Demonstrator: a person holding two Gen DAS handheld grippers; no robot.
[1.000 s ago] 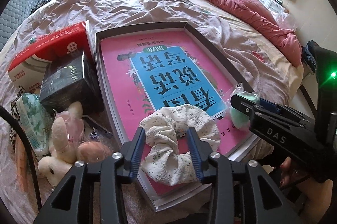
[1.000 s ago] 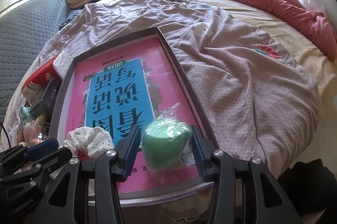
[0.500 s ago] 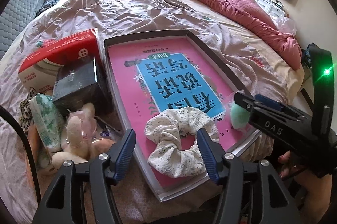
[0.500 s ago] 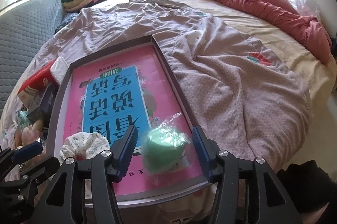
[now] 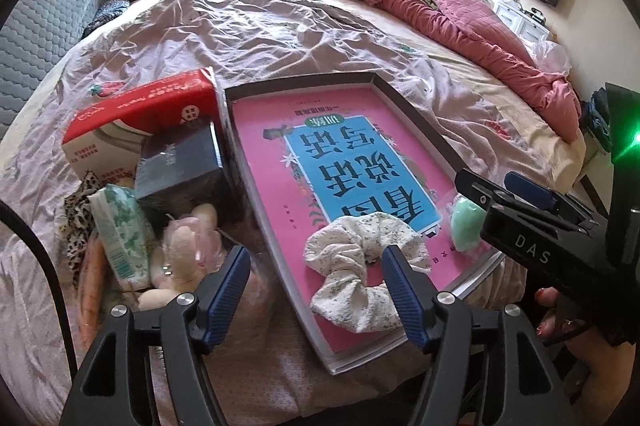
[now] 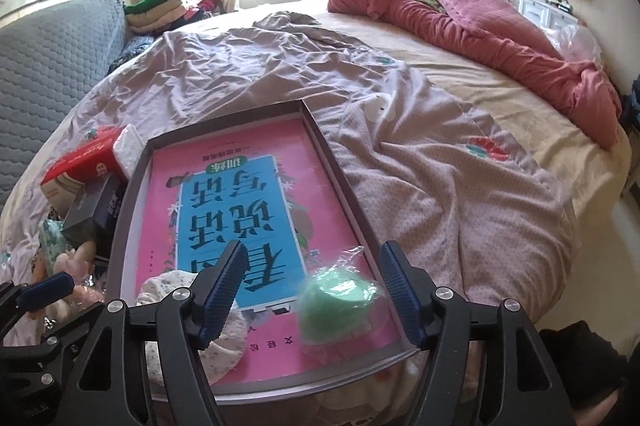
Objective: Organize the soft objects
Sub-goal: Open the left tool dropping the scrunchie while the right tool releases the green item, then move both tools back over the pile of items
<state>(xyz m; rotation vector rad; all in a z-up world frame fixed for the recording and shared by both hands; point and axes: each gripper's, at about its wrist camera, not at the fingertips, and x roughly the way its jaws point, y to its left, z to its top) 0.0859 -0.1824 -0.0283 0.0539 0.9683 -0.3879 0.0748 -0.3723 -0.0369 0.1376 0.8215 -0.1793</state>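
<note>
While both sets of jaws have just been opening, the left gripper (image 5: 316,280) stands spread with the white floral fabric scrunchie (image 5: 356,274) lying loose between its blue pads, released. Over at the right gripper (image 6: 314,282), the pale green soft sponge in clear wrap (image 6: 338,300) sits untouched between parted fingers. Both soft things rest at the near end of the shallow grey box tray (image 5: 416,123), lined with a pink and blue printed sheet, on the mauve bedspread (image 6: 420,165).
</note>
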